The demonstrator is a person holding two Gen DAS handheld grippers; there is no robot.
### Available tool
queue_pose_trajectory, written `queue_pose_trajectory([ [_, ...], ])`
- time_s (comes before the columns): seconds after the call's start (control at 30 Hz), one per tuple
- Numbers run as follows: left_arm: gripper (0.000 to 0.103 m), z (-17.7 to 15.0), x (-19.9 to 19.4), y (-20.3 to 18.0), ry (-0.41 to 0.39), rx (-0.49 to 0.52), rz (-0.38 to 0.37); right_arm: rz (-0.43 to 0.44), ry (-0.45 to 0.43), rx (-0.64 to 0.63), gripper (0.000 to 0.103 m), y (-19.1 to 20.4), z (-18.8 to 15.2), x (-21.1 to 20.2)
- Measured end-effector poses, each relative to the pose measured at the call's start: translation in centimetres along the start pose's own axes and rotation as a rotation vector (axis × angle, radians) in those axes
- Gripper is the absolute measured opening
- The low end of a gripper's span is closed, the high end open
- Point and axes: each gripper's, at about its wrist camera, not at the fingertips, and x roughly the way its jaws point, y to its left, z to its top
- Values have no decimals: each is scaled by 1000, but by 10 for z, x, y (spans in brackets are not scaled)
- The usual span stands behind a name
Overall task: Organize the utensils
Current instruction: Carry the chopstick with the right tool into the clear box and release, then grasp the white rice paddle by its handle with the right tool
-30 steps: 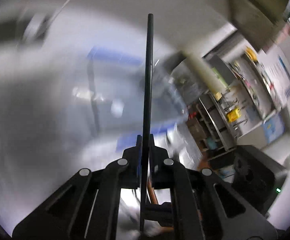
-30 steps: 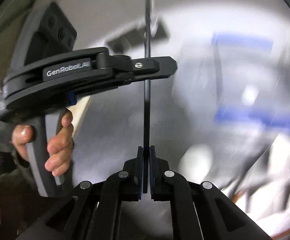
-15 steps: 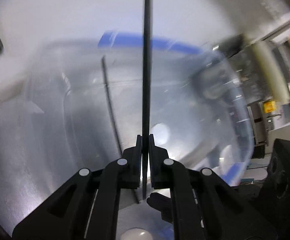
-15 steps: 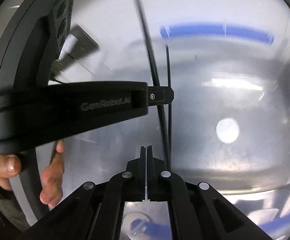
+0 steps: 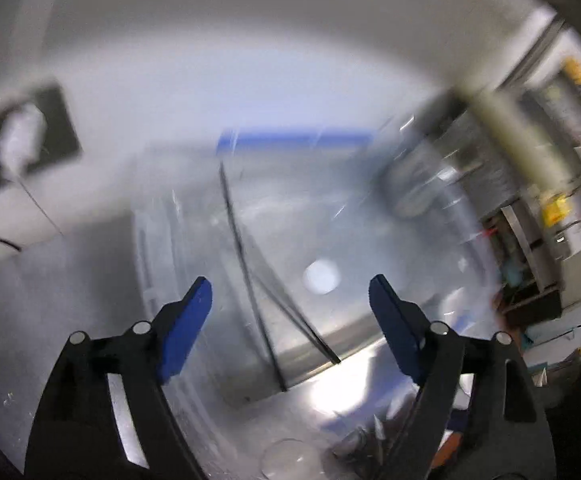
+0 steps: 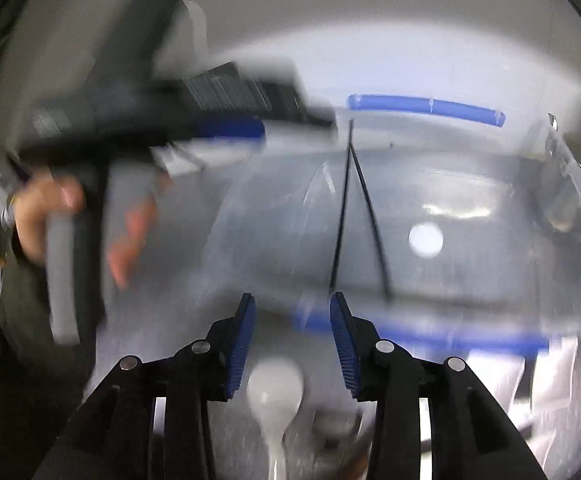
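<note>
Both views heavily motion-blurred, so much is hard to read. In my left wrist view the room at far right is smeared; shelving and yellow bits there can't be identified, nor can a dark patch with a white blob at far left. My left gripper (image 5: 290,300) is spread wide, blue pads far apart, nothing between them. My right gripper (image 6: 292,320) is partly open, a moderate gap between the pads, also holding nothing. Count: two black chopsticks (image 6: 354,208), both inside the clear plastic bin (image 6: 570,216) with blue rim strips; I count two blue strips in the right view, far and near. The sticks lean against the bin's far wall, tops together near the far blue strip, lower ends splayed apart on the bin floor. In the left view the same pair (image 5: 250,280) reads as two dark streaks, tops together, lower ends apart. One white round spot shows on the bin. A white spoon-like object (image 6: 276,396) sits low between my right fingers, below them, blurred and cut off by the frame. My left hand (image 6: 50,216) on the other gripper's handle appears at left in the right view, badly smeared. The bin stands on a grey metal surface (image 5: 30,300).
</note>
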Motion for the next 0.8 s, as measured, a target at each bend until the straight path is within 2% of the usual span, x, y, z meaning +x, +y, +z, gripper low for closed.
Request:
queue_pose_trajectory([
  [0.1,84,-30,-51,3,-72,-1,-59,-45,58,-25,40,13,-49,7],
  [0.17,84,-58,-68,8,-78,-12,-77,-100,122,-51,40,22,-86,23],
  [0.27,84,-106,-75,28,-25,-42,-55,-151,243,-81,40,37,-130,51],
  [0.3,84,-126,-68,36,23,-69,-45,-175,288,-97,40,42,-147,62],
  [0.37,84,-152,-57,54,101,-135,-51,-225,315,-120,40,44,-164,79],
  [0.43,84,-185,-37,71,189,-237,-65,-255,326,-131,40,44,-170,88],
  [0.53,84,-215,-19,82,266,-340,-97,-266,352,-123,40,46,-175,100],
  [0.73,84,-236,-12,70,307,-337,-157,-269,409,-130,38,53,-187,122],
  [0.8,84,-235,-8,66,318,-343,-176,-251,412,-111,26,54,-192,124],
])
